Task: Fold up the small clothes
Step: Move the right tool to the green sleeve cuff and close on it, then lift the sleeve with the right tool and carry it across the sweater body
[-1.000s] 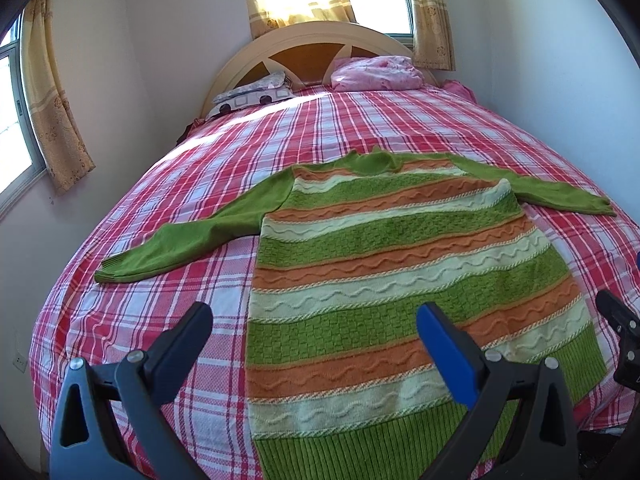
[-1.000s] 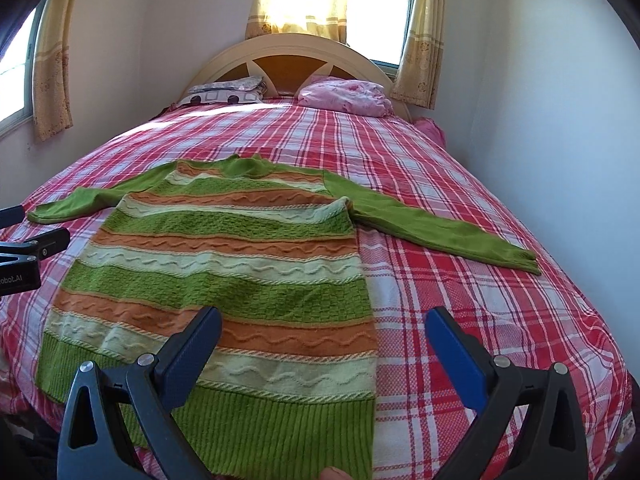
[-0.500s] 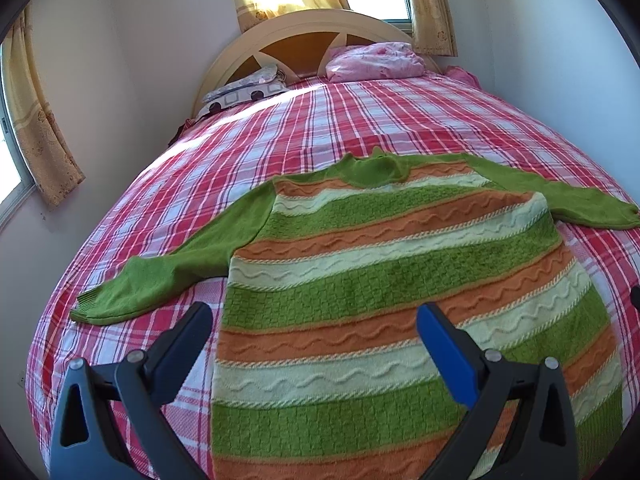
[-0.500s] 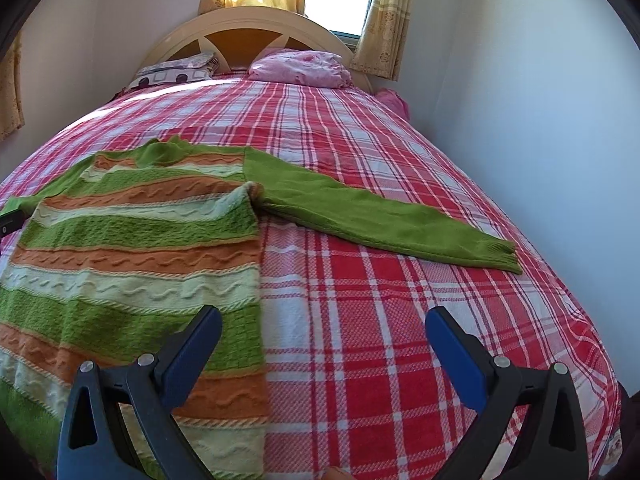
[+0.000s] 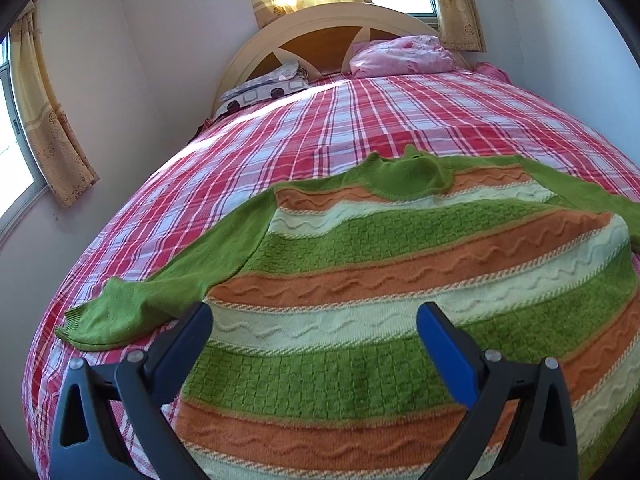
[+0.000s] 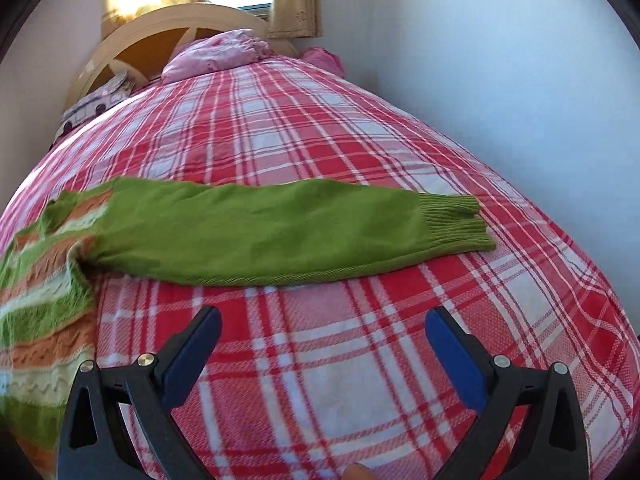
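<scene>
The sweater (image 5: 400,280) hem is cut off at the bottom edge; its right sleeve (image 5: 592,200) leaves the frame.

You have a bed (image 5: 360,120) with a red plaid cover, a striped sweater (image 5: 400,280) spread flat on its near half, sleeves out left and right, and two pillows (image 5: 400,56) at the far headboard (image 5: 320,20).
</scene>
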Demonstrator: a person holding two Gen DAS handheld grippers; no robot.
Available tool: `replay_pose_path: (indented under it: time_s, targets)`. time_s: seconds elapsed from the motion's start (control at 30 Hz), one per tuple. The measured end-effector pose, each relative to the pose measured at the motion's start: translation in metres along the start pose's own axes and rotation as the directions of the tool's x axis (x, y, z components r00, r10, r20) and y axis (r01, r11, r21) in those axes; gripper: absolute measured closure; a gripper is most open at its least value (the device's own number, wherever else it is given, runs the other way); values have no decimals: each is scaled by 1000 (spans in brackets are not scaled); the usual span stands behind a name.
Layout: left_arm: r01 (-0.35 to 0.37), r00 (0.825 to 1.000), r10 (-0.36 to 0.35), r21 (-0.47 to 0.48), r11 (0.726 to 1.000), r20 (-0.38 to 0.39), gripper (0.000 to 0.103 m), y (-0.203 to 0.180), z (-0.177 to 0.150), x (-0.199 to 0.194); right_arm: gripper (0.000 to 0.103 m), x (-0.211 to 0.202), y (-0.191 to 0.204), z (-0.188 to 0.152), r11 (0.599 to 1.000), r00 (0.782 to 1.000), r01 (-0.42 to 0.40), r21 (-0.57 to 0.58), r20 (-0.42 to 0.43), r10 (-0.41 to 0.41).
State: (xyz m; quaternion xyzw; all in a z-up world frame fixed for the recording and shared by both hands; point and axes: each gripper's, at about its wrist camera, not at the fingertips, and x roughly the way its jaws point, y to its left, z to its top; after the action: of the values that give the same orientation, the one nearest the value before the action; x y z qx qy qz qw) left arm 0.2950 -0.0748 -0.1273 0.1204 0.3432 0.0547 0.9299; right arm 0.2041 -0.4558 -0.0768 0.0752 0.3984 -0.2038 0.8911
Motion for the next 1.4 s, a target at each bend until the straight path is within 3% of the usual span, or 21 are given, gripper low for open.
replay_pose_path:
  time_s: [0.23, 0.3, 0.37, 0.53, 0.57, 0.7, 0.77, 0.83, 1.13, 1.4]
  targets:
    - [0, 999, -1, -29, 1000, -34, 0, -1, 0, 21, 3, 26, -70, 19, 967, 999, -33, 251, -33, 42]
    - [1, 998, -3, -40, 999, -55, 0, 0, -1, 26, 10, 34, -88, 21, 943, 998, -45, 328, -36, 60]
    - [13, 998, -16, -51, 999, -66, 0, 2, -2, 28, 25, 45, -103, 23, 919, 996, -53, 391, -48, 78]
    - [26, 997, -32, -73, 997, -77, 0, 3, -3, 31, 36, 56, -127, 33, 872, 995, -73, 483, -21, 95]
    - [29, 996, -35, -76, 997, -79, 0, 4, -3, 32, 42, 60, -131, 35, 864, 996, -67, 499, -22, 90]
    - [39, 995, -46, -92, 995, -84, 0, 6, -4, 34, 57, 71, -137, 43, 872, 998, -53, 486, -10, 67]
    - [45, 995, -54, -99, 994, -86, 0, 7, -4, 34, 76, 74, -139, 45, 878, 998, -48, 476, -8, 59]
    - [51, 994, -60, -107, 993, -92, 0, 9, -5, 36, 86, 74, -144, 46, 873, 997, -70, 483, 5, 77]
    - [80, 992, -92, -125, 989, -91, 0, 17, -5, 27, 90, 43, -129, 66, 902, 993, -111, 416, 75, 88]
    - [78, 994, -88, -153, 985, -59, 0, 47, -4, 6, 91, 13, -95, 95, 926, 982, -169, 338, 141, 128]
